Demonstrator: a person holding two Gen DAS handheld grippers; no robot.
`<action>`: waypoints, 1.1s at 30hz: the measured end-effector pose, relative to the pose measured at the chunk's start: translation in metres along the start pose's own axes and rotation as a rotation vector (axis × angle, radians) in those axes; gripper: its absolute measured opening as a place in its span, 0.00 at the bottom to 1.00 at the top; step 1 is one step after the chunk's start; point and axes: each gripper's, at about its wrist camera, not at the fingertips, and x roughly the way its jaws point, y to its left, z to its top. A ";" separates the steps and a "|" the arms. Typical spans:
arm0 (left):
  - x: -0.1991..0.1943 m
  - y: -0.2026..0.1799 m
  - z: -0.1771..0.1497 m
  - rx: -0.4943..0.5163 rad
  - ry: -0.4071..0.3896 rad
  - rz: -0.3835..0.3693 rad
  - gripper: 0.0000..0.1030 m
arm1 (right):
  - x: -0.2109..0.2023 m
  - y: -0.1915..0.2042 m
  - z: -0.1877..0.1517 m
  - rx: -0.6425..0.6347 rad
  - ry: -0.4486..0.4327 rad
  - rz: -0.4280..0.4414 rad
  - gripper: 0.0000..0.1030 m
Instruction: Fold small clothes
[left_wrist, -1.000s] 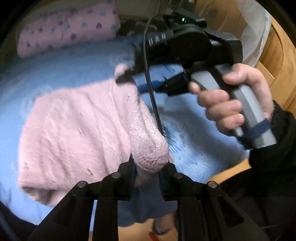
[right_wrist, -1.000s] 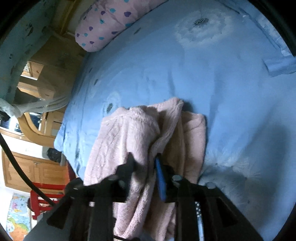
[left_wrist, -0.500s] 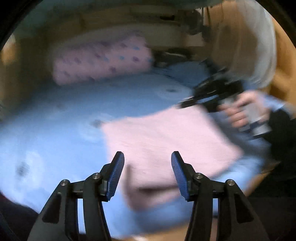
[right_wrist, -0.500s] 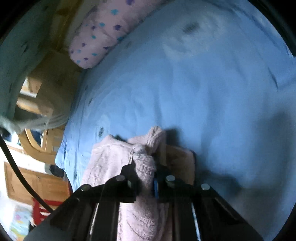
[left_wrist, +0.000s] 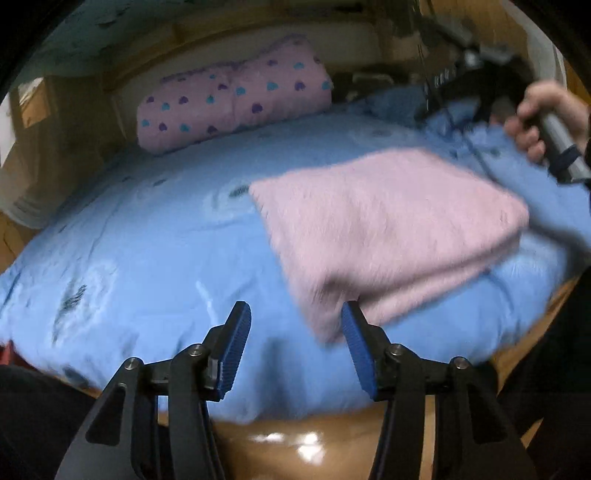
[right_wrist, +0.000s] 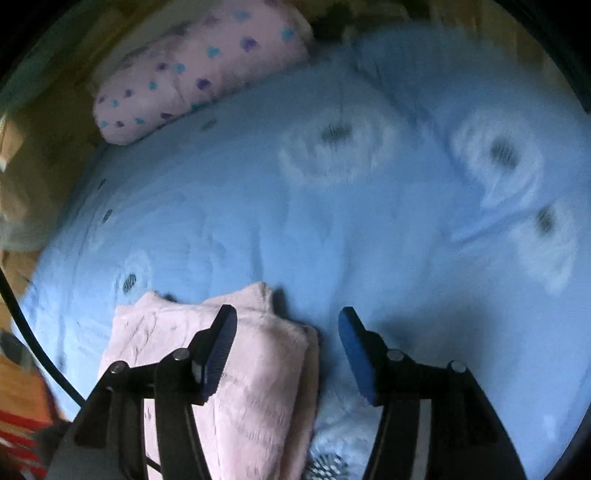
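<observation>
Now folded into a thick, roughly rectangular pad, the fuzzy pink knitted garment lies on the pale blue quilted bed cover near the bed's front edge. The left gripper hovers just short of its near corner, jaws parted and empty; the right gripper, whose jaws have just been opening, stands wide over the garment's far edge with nothing pinched, one pad above the pink pile and the other over bare cover. The knit looks light, soft and plush, likely to slump and unfold if lifted by one layer, so a hold through all layers at a folded edge or corner seems safest. A pink bolster pillow with small purple and teal hearts lies at the head of the bed.
</observation>
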 end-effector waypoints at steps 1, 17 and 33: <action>-0.002 0.004 -0.001 -0.017 0.013 0.005 0.32 | -0.013 0.015 -0.006 -0.068 -0.056 -0.039 0.65; 0.011 0.091 0.026 -0.608 0.050 -0.389 0.23 | -0.010 0.056 -0.098 -0.116 -0.062 0.108 0.78; 0.097 0.122 -0.012 -1.056 0.111 -0.780 0.33 | 0.006 0.068 -0.121 -0.083 -0.129 -0.017 0.91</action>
